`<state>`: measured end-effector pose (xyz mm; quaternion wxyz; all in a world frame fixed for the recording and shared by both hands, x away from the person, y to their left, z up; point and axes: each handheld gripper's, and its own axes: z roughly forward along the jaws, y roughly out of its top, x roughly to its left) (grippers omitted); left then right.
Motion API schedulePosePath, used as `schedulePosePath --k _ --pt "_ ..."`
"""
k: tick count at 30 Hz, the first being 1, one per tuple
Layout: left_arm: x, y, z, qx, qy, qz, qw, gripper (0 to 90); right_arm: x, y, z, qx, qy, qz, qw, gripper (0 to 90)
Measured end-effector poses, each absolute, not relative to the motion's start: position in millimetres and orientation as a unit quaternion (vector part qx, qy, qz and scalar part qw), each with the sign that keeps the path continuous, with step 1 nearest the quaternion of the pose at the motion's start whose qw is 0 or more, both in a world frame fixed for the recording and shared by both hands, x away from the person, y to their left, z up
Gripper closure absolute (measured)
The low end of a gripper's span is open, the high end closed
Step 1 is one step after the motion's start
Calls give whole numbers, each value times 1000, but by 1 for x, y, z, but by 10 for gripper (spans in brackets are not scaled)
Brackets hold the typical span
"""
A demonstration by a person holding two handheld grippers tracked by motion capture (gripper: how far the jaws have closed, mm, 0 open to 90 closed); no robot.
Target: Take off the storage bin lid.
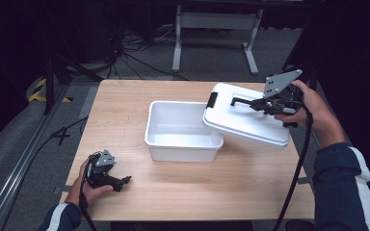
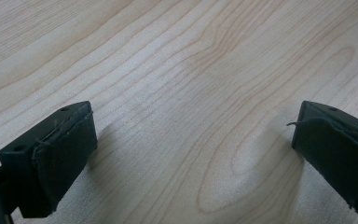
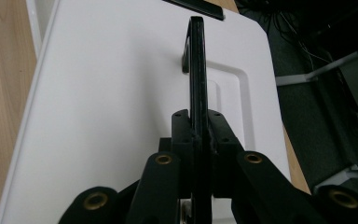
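At centre of the high view, an empty white storage bin (image 1: 183, 131) sits on the wooden table (image 1: 125, 115). Right gripper (image 1: 262, 102), upper right, is clamped on the black handle (image 3: 196, 70) of the white lid (image 1: 248, 118), held tilted over the bin's right rim. Left gripper (image 1: 120, 182), lower left, rests with jaws wide apart.

The pale wooden surface (image 1: 250, 183) shows light tan streaks of grain, with oval rings in the left gripper view. On it the rectangular plastic tub (image 1: 183, 131) is plain white, and at three o'clock from it the flat plastic lid (image 1: 246, 120) is white with a black handle (image 3: 196, 60) and black latch (image 1: 213, 99). Both grippers' fingers (image 2: 51, 163) are matt black, the right gripper (image 3: 196, 140) with brass-coloured rivets.
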<state>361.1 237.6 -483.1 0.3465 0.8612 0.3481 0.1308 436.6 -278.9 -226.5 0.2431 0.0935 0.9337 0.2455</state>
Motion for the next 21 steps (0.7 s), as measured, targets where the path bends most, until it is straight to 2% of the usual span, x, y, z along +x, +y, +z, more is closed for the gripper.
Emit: schedulePosePath --k 21 --pt "361 238 -483 861 348 131 346 3 435 -336 -240 150 920 254 256 843"
